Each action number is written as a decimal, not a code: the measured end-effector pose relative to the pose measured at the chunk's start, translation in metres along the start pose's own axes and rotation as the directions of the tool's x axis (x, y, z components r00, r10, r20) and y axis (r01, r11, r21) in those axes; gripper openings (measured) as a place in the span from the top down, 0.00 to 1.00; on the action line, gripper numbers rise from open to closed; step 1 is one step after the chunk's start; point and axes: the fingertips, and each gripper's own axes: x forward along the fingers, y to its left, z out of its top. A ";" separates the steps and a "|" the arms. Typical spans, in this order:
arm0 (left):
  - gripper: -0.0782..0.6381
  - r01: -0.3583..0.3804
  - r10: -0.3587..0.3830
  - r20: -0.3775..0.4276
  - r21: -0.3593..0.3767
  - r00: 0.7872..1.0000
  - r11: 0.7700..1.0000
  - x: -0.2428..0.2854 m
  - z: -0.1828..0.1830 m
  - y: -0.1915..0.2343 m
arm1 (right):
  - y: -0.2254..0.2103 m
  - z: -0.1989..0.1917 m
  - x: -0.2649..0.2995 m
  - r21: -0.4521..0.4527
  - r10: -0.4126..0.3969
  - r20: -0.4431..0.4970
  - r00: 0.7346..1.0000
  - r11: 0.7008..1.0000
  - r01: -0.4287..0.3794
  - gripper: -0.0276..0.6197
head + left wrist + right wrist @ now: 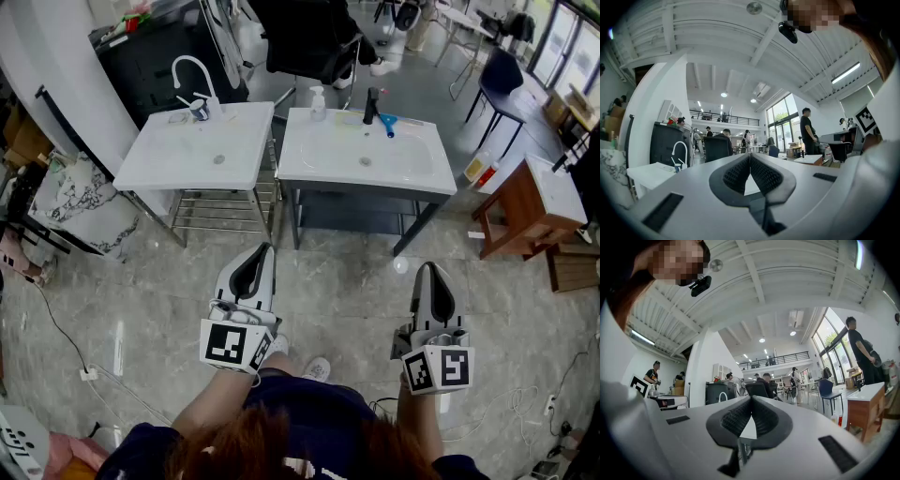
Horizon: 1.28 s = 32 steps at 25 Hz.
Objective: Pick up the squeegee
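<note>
With your left gripper (264,251) and right gripper (428,270) both clenched on nothing at the bottom of the head view, the squeegee (387,123) lies well above them on the right-hand sink (302,161), angled toward lower right, seemingly nearer your right

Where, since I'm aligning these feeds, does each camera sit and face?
Head view: on the person's head, facing steeply down at the left sink, right sink and floor; the left gripper, right gripper, forearms and hair show.
Left gripper view: on the left gripper, facing level across the hall; its shut jaws show.
Right gripper view: on the right gripper, facing roughly level across the hall; its shut jaws show.
Shared: the white faucet appears in the head and left gripper views.
</note>
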 end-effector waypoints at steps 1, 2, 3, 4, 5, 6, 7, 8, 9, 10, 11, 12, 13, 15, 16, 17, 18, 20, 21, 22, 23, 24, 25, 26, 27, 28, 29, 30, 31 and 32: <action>0.86 0.000 0.000 -0.002 0.001 1.000 1.000 0.000 0.000 -0.001 | -0.002 -0.002 -0.001 0.005 -0.008 -0.010 1.000 1.000 0.008 0.93; 0.86 0.000 0.000 -0.003 0.001 1.000 1.000 0.000 0.001 -0.003 | -0.005 -0.005 -0.001 0.011 -0.014 -0.020 1.000 1.000 0.015 0.93; 0.86 0.000 0.000 -0.005 0.001 1.000 1.000 0.000 0.001 -0.004 | -0.007 -0.007 -0.001 0.022 -0.019 -0.030 0.999 1.000 0.020 0.93; 0.86 0.001 -0.001 -0.006 0.000 1.000 1.000 0.001 0.001 -0.005 | -0.009 -0.010 0.000 0.039 -0.020 -0.042 0.999 0.999 0.022 0.93; 0.86 0.002 -0.002 -0.006 -0.001 1.000 1.000 0.002 0.000 -0.006 | -0.012 -0.012 0.002 0.060 -0.018 -0.055 0.998 0.998 0.022 0.93; 0.86 0.003 -0.003 -0.007 -0.002 1.000 1.000 0.004 0.000 -0.006 | -0.013 -0.014 0.004 0.078 -0.016 -0.069 0.998 0.997 0.021 0.93; 0.86 0.003 -0.003 -0.009 -0.003 1.000 1.000 0.005 -0.001 -0.007 | -0.014 -0.015 0.007 0.085 -0.015 -0.084 0.996 0.996 0.022 0.93; 0.86 0.002 -0.002 -0.011 -0.004 1.000 1.000 0.006 -0.002 -0.007 | -0.015 -0.017 0.009 0.080 -0.017 -0.096 0.995 0.997 0.024 0.93; 0.86 0.002 -0.002 -0.014 -0.006 1.000 1.000 0.008 -0.003 -0.008 | -0.017 -0.019 0.010 0.068 -0.018 -0.104 0.994 0.997 0.025 0.93; 0.86 0.003 -0.003 -0.017 -0.008 1.000 1.000 0.009 -0.004 -0.008 | -0.018 -0.022 0.012 0.056 -0.017 -0.108 0.994 0.998 0.024 0.89; 0.86 0.003 -0.003 -0.021 -0.008 1.000 1.000 0.010 -0.005 -0.008 | -0.019 -0.024 0.013 0.049 -0.015 -0.108 0.994 0.999 0.021 0.83; 0.86 0.003 -0.003 -0.025 -0.007 1.000 1.000 0.011 -0.007 -0.007 | -0.019 -0.026 0.015 0.045 -0.014 -0.106 0.994 0.999 0.019 0.78; 0.86 0.002 -0.002 -0.031 -0.006 1.000 1.000 0.013 -0.010 -0.005 | -0.019 -0.028 0.017 0.041 -0.015 -0.105 0.994 0.999 0.019 0.74; 0.86 -0.002 0.002 -0.041 -0.010 0.999 1.000 0.019 -0.016 0.001 | -0.020 -0.031 0.025 0.029 -0.026 -0.110 0.994 0.999 0.029 0.66; 0.86 -0.003 0.002 -0.045 -0.013 0.999 1.000 0.024 -0.019 0.004 | -0.022 -0.034 0.030 0.021 -0.034 -0.121 0.992 0.999 0.036 0.63; 0.86 -0.002 0.001 -0.048 -0.016 0.999 1.000 0.031 -0.022 0.007 | -0.025 -0.037 0.035 0.014 -0.039 -0.131 0.991 0.999 0.042 0.59; 0.86 0.001 -0.002 -0.049 -0.018 0.999 1.000 0.039 -0.025 0.010 | -0.027 -0.039 0.041 0.011 -0.043 -0.137 0.990 0.999 0.045 0.57; 0.86 0.011 -0.012 -0.050 -0.024 0.999 1.000 0.057 -0.029 0.017 | -0.033 -0.041 0.055 0.006 -0.053 -0.137 0.989 0.998 0.055 0.56; 0.86 0.016 -0.018 -0.049 -0.027 0.999 1.000 0.068 -0.031 0.021 | -0.036 -0.042 0.062 0.002 -0.061 -0.138 0.989 0.998 0.062 0.55; 0.86 0.022 -0.023 -0.045 -0.029 0.999 0.999 0.079 -0.033 0.024 | -0.040 -0.042 0.071 -0.003 -0.067 -0.135 0.989 0.998 0.067 0.55; 0.86 0.027 -0.028 -0.040 -0.031 0.999 0.999 0.091 -0.033 0.029 | -0.043 -0.042 0.081 -0.010 -0.067 -0.130 0.989 0.998 0.067 0.54; 0.86 0.031 -0.032 -0.034 -0.033 0.999 0.999 0.105 -0.034 0.034 | -0.046 -0.041 0.094 -0.017 -0.067 -0.125 0.990 0.998 0.065 0.54; 0.86 0.034 -0.035 -0.030 -0.035 0.999 0.999 0.119 -0.034 0.040 | -0.049 -0.039 0.108 -0.024 -0.068 -0.124 0.990 0.998 0.066 0.54; 0.86 0.036 -0.038 -0.028 -0.038 0.999 0.999 0.133 -0.035 0.046 | -0.053 -0.039 0.123 -0.030 -0.071 -0.126 0.990 0.997 0.068 0.54; 0.86 0.037 -0.038 -0.026 -0.041 0.999 0.998 0.147 -0.036 0.053 | -0.056 -0.041 0.138 -0.037 -0.075 -0.127 0.989 0.997 0.070 0.54; 0.86 0.037 -0.038 -0.021 -0.042 0.999 0.998 0.160 -0.036 0.061 | -0.060 -0.043 0.152 -0.045 -0.079 -0.128 0.989 0.996 0.073 0.54; 0.86 0.038 -0.038 -0.015 -0.042 0.999 0.998 0.174 -0.036 0.069 | -0.063 -0.044 0.168 -0.053 -0.083 -0.126 0.989 0.996 0.076 0.54; 0.86 0.039 -0.039 -0.008 -0.041 0.999 0.998 0.188 -0.036 0.079 | -0.065 -0.044 0.184 -0.058 -0.086 -0.121 0.989 0.995 0.080 0.54; 0.86 0.041 -0.042 -0.002 -0.040 0.999 0.998 0.204 -0.035 0.089 | -0.067 -0.043 0.201 -0.059 -0.090 -0.114 0.989 0.995 0.084 0.54; 0.86 0.045 -0.045 0.004 -0.038 0.999 0.998 0.218 -0.034 0.098 | -0.068 -0.042 0.217 -0.058 -0.094 -0.107 0.990 0.994 0.088 0.54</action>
